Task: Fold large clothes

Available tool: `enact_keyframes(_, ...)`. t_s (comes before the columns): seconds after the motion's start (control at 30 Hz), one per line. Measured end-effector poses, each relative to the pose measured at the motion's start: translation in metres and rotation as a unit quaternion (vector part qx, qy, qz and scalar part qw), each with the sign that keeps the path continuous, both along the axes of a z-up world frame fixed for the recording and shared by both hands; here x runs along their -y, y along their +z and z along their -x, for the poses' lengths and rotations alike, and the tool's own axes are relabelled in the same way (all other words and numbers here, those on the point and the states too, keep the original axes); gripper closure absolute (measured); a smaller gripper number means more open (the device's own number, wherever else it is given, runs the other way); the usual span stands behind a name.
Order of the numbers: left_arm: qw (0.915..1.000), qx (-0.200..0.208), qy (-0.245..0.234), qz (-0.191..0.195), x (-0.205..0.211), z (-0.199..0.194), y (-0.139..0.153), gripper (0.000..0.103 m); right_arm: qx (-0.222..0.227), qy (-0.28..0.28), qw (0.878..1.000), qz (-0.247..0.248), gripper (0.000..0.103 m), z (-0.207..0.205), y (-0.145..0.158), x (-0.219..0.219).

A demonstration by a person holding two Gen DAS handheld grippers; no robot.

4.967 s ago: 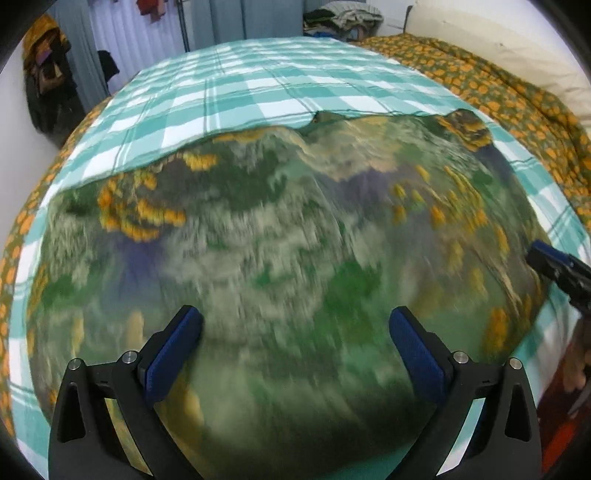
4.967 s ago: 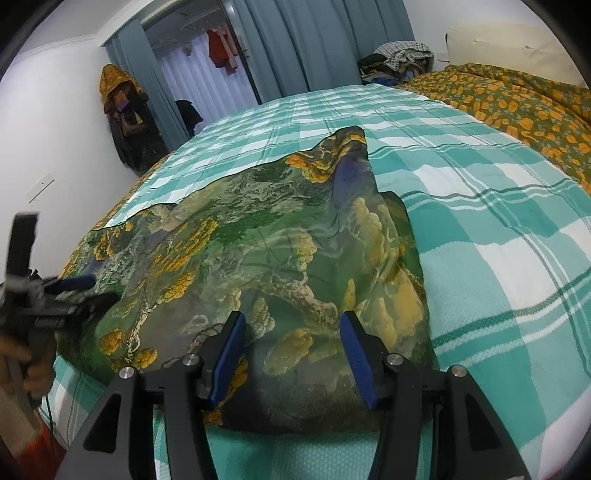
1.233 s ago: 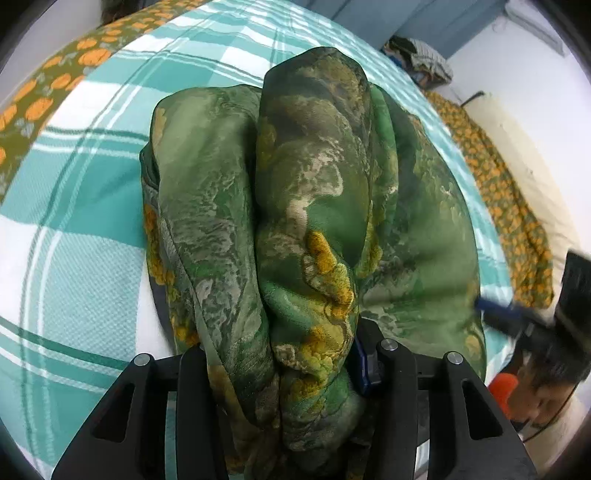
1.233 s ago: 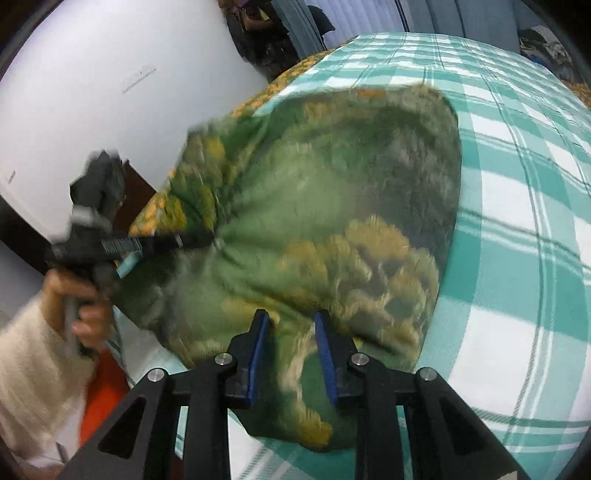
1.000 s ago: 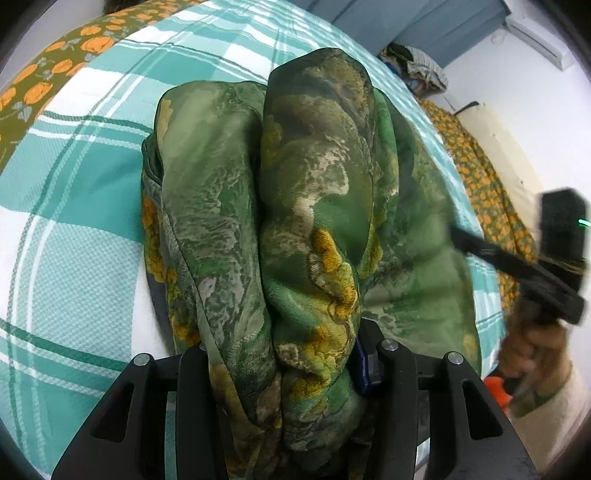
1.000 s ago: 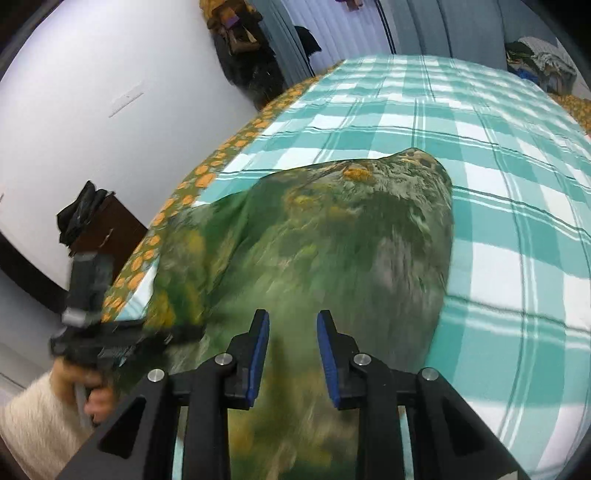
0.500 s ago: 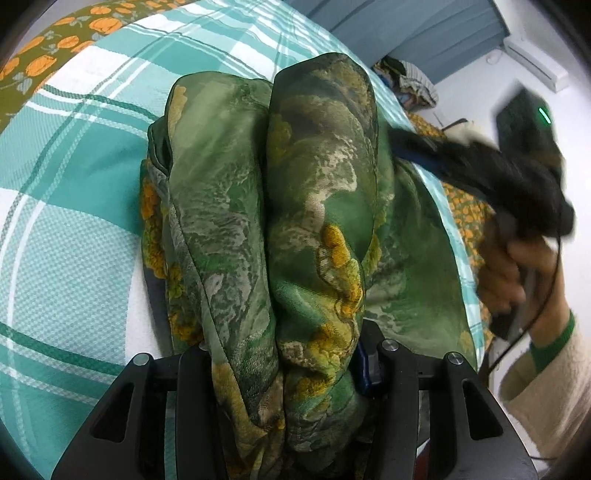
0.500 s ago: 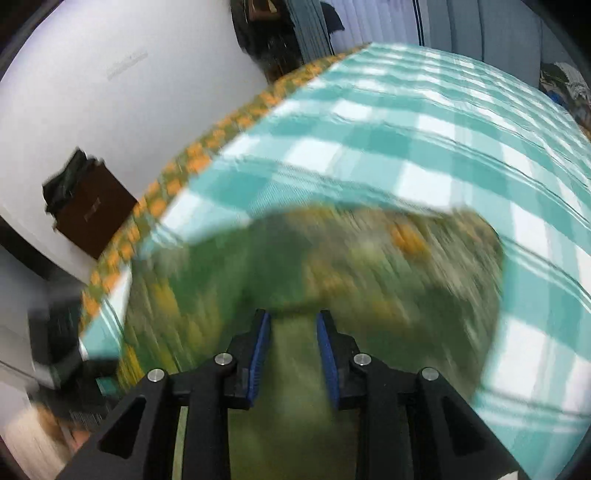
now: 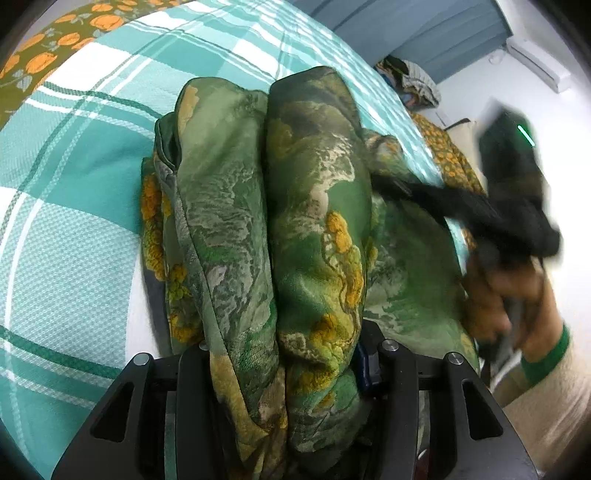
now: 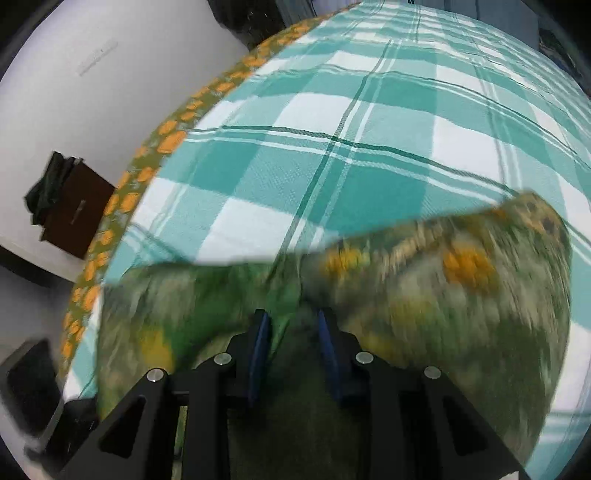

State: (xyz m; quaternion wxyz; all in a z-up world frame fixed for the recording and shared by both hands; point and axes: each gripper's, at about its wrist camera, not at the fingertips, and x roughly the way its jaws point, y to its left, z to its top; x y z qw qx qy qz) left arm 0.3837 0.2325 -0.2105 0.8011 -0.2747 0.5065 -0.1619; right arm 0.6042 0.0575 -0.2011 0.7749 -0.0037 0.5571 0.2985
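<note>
A large green garment with orange and beige print lies bunched in thick folds on the bed. My left gripper is shut on two fat folds of it at the near end. In the left wrist view my right gripper comes in blurred from the right, held by a hand in a cream sleeve, its tip over the garment's right side. In the right wrist view the right gripper has its blue pads close together, shut on a strip of the blurred garment.
The bed carries a teal and white checked cover with an orange-flowered quilt along its edge. A brown cabinet stands by the white wall. A pile of clothes lies beyond the bed, under blue curtains.
The right gripper has swung in from the right edge over the garment, carrying cloth with it; its view now shows more checked cover. The left gripper has stayed put, still clamped on the folds.
</note>
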Motion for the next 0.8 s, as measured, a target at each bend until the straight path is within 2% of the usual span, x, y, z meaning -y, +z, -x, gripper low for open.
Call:
enact_keyframes(0.1, 1.0000, 0.000, 0.001, 0.000, 0.000, -0.004, 0.001, 0.054, 0.017, 0.014, 1.000, -0.016, 0.074, 0.051, 0.014, 0.037)
enact_keyframes(0.2, 1.0000, 0.001, -0.001, -0.006, 0.002, -0.003, 0.001, 0.053, 0.052, 0.042, 0.998, -0.019, 0.074, 0.115, 0.023, 0.072)
enact_keyframes(0.3, 1.0000, -0.001, 0.001, -0.007, 0.005, -0.005, 0.003, 0.053, 0.069, 0.032, 0.997, -0.022, 0.074, 0.170, 0.030, 0.104)
enact_keyframes(0.37, 1.0000, -0.002, 0.003, -0.007, 0.006, -0.005, 0.003, 0.052, 0.078, 0.009, 0.997, -0.025, 0.074, 0.192, 0.033, 0.122)
enact_keyframes(0.43, 0.9999, -0.003, 0.004, -0.009, 0.010, -0.006, 0.005, 0.052, 0.073, -0.009, 0.997, -0.028, 0.074, 0.199, 0.031, 0.129)
enact_keyframes(0.53, 0.9997, -0.004, 0.008, -0.022, 0.018, -0.007, 0.006, 0.051, 0.053, -0.016, 0.998, 0.007, 0.074, 0.188, 0.000, 0.116)
enact_keyframes(0.6, 0.9995, -0.005, 0.013, -0.028, 0.019, -0.007, 0.007, 0.051, 0.066, -0.004, 0.997, 0.032, 0.075, 0.185, -0.010, 0.108)
enact_keyframes(0.7, 0.9993, -0.011, 0.025, -0.024, 0.020, -0.006, 0.011, 0.049, 0.078, -0.001, 0.995, 0.054, 0.075, 0.185, -0.005, 0.099)
enact_keyframes(0.8, 0.9992, -0.011, 0.033, -0.022, 0.023, 0.000, 0.024, 0.040, 0.078, 0.001, 0.995, 0.064, 0.075, 0.190, 0.009, 0.101)
